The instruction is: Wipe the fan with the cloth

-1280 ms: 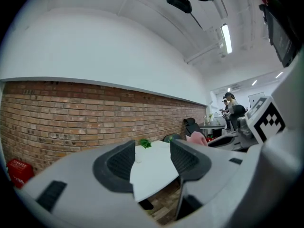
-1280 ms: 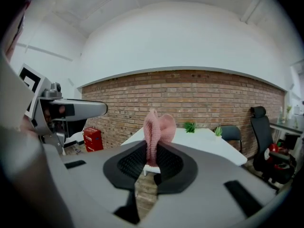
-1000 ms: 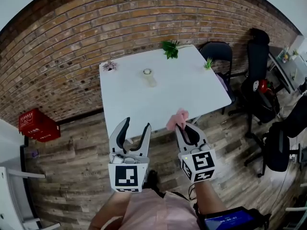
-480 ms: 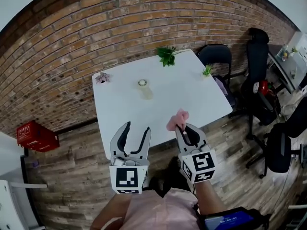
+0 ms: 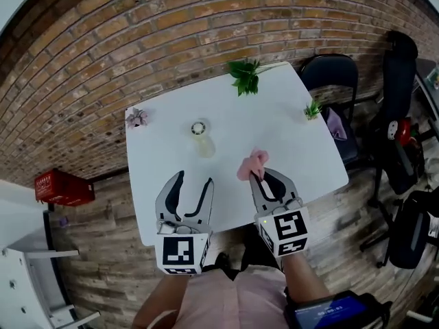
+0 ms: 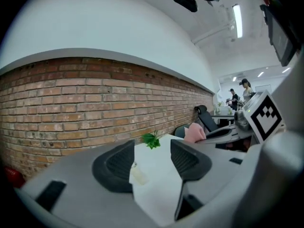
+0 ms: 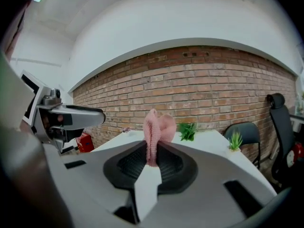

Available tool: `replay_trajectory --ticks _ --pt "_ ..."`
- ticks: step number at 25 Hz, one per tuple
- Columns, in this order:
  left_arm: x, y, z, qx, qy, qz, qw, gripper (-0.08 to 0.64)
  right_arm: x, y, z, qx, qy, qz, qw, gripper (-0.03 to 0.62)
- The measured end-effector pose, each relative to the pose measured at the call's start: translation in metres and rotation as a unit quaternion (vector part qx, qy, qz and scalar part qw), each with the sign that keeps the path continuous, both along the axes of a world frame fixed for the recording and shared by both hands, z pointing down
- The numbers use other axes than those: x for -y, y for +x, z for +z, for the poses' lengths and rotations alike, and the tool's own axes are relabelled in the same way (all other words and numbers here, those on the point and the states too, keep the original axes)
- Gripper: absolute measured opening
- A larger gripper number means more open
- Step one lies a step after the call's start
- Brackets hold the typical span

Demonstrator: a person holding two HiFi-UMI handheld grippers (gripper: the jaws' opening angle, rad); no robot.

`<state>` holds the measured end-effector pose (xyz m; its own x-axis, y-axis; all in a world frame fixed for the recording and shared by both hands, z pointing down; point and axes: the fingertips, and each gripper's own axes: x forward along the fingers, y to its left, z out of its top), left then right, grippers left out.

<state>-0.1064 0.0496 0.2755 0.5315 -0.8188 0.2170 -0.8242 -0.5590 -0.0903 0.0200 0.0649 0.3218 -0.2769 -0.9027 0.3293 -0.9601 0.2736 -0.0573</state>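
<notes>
While both of my tools hang above the near edge of the white table (image 5: 295, 136), I record that no wiping has begun. My right gripper (image 5: 258, 177) is clamped on the pink cloth (image 5: 252, 164); its own view shows the jaws closed narrow on a fold, with the rest of the cloth bunched upright above the tips. My left gripper (image 5: 194, 181) stands moderately wide and carries nothing: between its jaws I see only table top and, farther in, the fan (image 5: 201, 137). I take that small pale object, round-headed and lying flat, to be the fan; it rests toward the middle of the table, well apart from both grippers and the cloth. A green plant (image 5: 244, 75) sits at the table's far edge and a smaller plant (image 5: 313, 108) at its right edge, both clear of the fan. Assessment: the step in hand is the approach with the cloth. The next move calls for carrying the cloth inward across the table to the fan, and for the empty left gripper to steady or lift the fan, since so light an object would likely slide under a wiping stroke.
</notes>
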Motion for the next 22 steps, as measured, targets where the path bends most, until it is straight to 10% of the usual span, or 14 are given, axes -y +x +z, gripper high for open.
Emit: replay_trajectory --ticks 22 --pt "0.13 0.038 0.012 0.017 -0.046 -0.107 0.993 0.285 0.143 0.05 -0.009 -0.008 -0.006 -0.09 0.996 0.057"
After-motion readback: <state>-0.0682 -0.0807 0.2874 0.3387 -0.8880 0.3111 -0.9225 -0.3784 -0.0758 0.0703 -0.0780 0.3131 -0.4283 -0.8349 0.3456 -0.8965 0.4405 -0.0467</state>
